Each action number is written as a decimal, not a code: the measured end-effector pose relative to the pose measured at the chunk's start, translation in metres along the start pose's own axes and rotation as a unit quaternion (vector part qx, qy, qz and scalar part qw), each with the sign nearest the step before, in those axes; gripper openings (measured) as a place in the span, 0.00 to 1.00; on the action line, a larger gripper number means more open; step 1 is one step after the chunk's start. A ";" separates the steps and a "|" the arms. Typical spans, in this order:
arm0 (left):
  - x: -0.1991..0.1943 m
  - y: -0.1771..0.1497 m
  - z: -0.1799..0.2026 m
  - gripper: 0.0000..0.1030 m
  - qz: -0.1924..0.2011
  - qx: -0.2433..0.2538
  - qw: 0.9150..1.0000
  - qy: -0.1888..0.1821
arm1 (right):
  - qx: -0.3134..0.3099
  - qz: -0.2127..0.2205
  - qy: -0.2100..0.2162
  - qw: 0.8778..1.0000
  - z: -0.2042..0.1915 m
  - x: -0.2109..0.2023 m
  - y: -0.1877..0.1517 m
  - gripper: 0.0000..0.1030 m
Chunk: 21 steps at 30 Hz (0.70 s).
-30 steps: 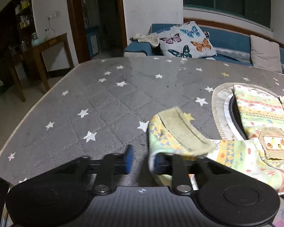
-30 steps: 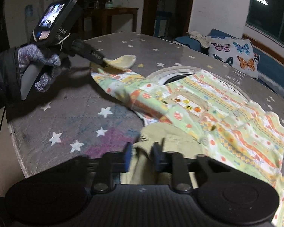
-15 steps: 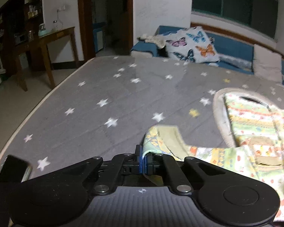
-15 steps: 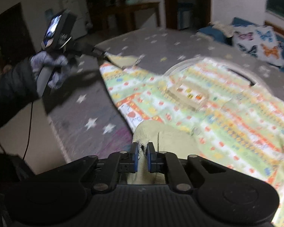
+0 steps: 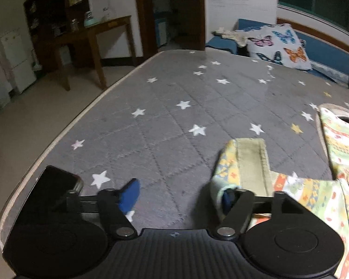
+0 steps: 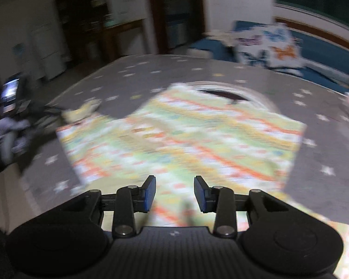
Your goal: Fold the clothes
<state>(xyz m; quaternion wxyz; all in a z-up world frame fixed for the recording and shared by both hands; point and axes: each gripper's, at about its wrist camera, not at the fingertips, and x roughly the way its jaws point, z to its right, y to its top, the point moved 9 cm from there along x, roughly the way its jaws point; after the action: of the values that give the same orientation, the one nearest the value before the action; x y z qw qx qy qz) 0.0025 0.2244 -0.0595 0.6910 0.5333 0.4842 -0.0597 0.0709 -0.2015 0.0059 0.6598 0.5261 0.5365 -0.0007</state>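
Both jaws open, garment (image 6: 179, 134) ahead

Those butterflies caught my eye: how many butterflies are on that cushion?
5 show on the cushion in the left view: pink and blue along the top, two dark ones and an orange one below. More may be hidden behind.

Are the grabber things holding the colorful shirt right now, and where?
No. Both the left gripper and right gripper are open; the shirt lies loose, its cuff beside the left one.
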 end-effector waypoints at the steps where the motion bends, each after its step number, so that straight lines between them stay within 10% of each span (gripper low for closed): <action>1: 0.003 -0.002 -0.003 0.78 -0.013 -0.015 1.000 -0.006 | 0.012 0.002 -0.017 1.000 0.014 0.002 0.001 0.35; 10: -0.002 0.001 -0.004 0.86 0.023 0.022 0.999 0.024 | 0.109 0.016 -0.112 0.988 0.105 0.044 0.018 0.35; 16: 0.007 -0.002 -0.025 0.89 -0.013 -0.099 0.995 -0.014 | 0.123 0.014 -0.130 0.984 0.128 0.065 0.023 0.35; 21: -0.002 -0.005 -0.006 0.94 0.029 0.006 0.999 0.015 | 0.120 0.011 -0.134 0.984 0.127 0.075 0.023 0.40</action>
<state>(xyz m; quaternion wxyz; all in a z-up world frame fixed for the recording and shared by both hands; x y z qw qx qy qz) -0.0055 0.2264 -0.0616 0.6817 0.5524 0.4786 -0.0348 0.2049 -0.2374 -0.0477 0.6582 0.6023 0.4332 -0.1281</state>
